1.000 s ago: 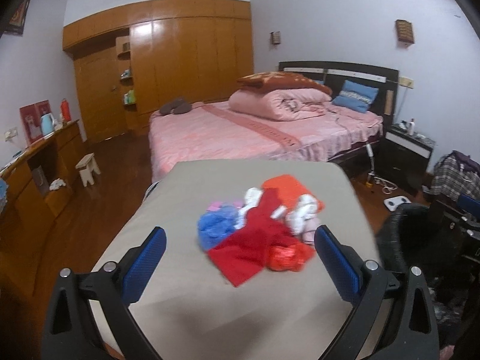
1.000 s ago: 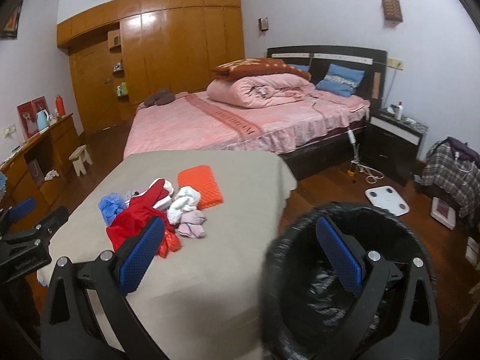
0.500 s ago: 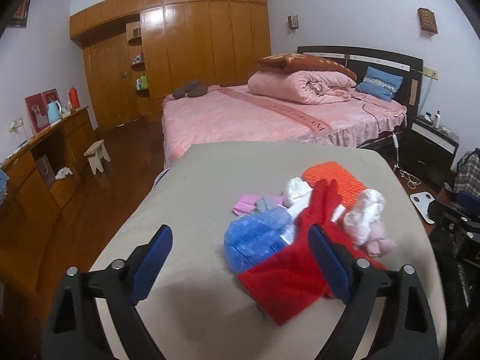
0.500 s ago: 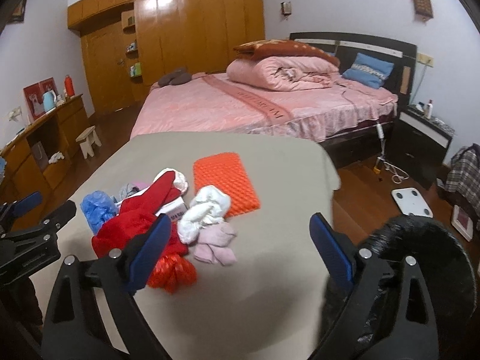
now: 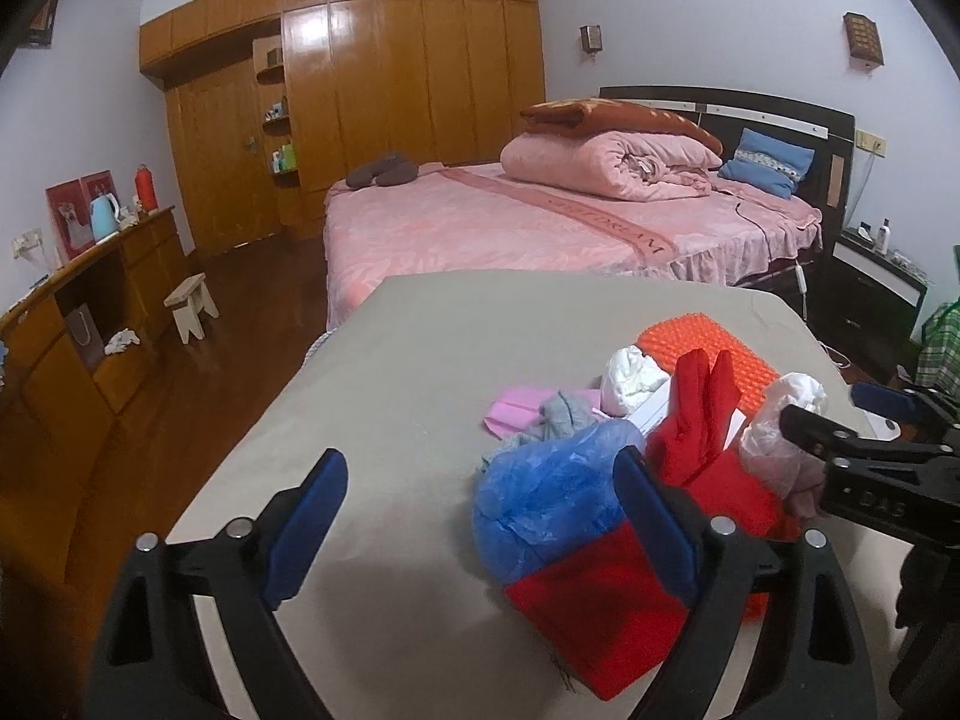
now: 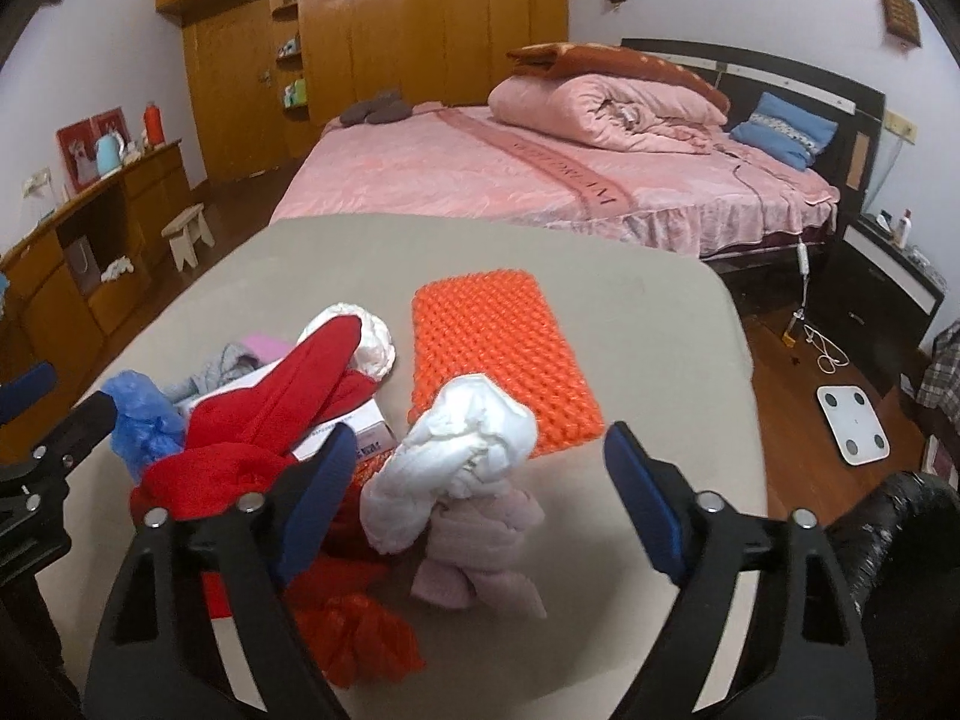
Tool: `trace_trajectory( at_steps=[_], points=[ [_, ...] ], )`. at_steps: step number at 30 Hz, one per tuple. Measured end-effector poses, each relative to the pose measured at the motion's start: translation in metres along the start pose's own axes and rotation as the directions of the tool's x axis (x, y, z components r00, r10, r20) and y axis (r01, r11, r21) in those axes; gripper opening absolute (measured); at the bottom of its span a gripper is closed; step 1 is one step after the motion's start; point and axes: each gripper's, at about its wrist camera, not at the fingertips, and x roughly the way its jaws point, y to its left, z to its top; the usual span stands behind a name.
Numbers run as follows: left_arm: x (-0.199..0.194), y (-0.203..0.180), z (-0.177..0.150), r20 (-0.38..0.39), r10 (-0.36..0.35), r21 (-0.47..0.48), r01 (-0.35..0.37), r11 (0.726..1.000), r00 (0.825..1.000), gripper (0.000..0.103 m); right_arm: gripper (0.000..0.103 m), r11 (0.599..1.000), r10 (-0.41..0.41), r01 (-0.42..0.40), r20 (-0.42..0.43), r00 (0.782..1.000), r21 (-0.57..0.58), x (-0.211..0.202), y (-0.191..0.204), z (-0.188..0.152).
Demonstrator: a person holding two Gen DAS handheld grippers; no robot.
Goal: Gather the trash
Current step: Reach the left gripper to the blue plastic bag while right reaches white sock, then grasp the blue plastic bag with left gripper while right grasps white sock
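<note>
Approach step, I'd say: I'm bringing both tools down on the trash pile on the worktop (image 5: 384,372), nothing picked up yet. My right tool (image 6: 474,480) has just been narrowing its jaws, though they stand apart with no pad pressing anything; the white crumpled wad (image 6: 462,444) and the pinkish wad (image 6: 480,546) sit between them. My left tool (image 5: 480,510) gapes wide, its jaws having eased in a little too; the blue plastic bag (image 5: 546,492) lies at three o'clock inside the gap, against the right finger. Red cloth (image 5: 702,456) and the orange mesh pad (image 6: 498,354) wait at twelve o'clock. Next, I judge, each tool must settle lower and close on its piece. The black bin (image 6: 900,516) is cut off at four o'clock in the right view. The white box (image 6: 354,432) is mostly buried under the red cloth, its print unreadable.
</note>
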Motion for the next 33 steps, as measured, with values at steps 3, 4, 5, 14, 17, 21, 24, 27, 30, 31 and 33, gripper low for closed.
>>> trace_trajectory(
  at_steps=[3,4,5,14,17,21,24,27,30,31,33],
  points=[
    [0.005,0.003,-0.002,-0.018,-0.011,-0.012,0.011,1.0,1.0,0.089,0.057,0.999,0.037,-0.038,-0.04,0.999,-0.017,0.01,0.002,-0.001],
    [0.007,0.004,-0.003,-0.023,-0.019,-0.016,0.019,1.0,1.0,0.089,0.05,0.998,0.062,-0.063,-0.051,0.997,-0.014,0.012,0.002,-0.002],
    [0.009,0.005,-0.003,-0.027,-0.024,-0.017,0.023,1.0,0.999,0.089,0.048,0.997,0.073,-0.073,-0.059,0.996,-0.012,0.014,0.003,-0.003],
    [0.022,0.006,-0.008,-0.055,-0.108,-0.027,0.106,0.994,0.993,0.068,0.037,0.993,0.118,-0.118,-0.007,0.993,0.021,-0.01,-0.004,0.002],
    [0.026,0.009,-0.011,-0.071,-0.177,-0.065,0.173,0.983,0.982,0.052,0.037,0.99,0.137,-0.137,0.017,0.99,0.023,-0.018,-0.007,0.008],
    [0.025,0.013,-0.01,-0.062,-0.19,-0.084,0.185,0.979,0.98,0.044,0.037,0.989,0.151,-0.151,0.033,0.988,0.009,-0.025,-0.003,0.013],
    [0.019,0.015,-0.008,-0.043,-0.179,-0.089,0.175,0.981,0.983,0.04,0.037,0.987,0.162,-0.163,0.045,0.986,0.009,-0.031,-0.001,0.016],
    [0.008,0.021,-0.001,-0.01,-0.165,-0.094,0.163,0.982,0.986,0.038,0.037,0.985,0.174,-0.175,0.061,0.983,0.01,-0.04,0.002,0.02],
    [-0.006,0.024,0.007,0.02,-0.142,-0.094,0.144,0.985,0.99,0.037,0.037,0.982,0.188,-0.19,0.082,0.979,0.014,-0.053,0.002,0.025],
    [-0.011,0.024,0.012,0.033,-0.137,-0.093,0.139,0.986,0.99,0.037,0.037,0.981,0.192,-0.194,0.092,0.977,0.014,-0.058,0.001,0.026],
    [-0.026,0.025,0.02,0.066,-0.127,-0.09,0.133,0.987,0.99,0.037,0.037,0.979,0.202,-0.205,0.113,0.973,0.017,-0.07,0.0,0.029]
  ],
)
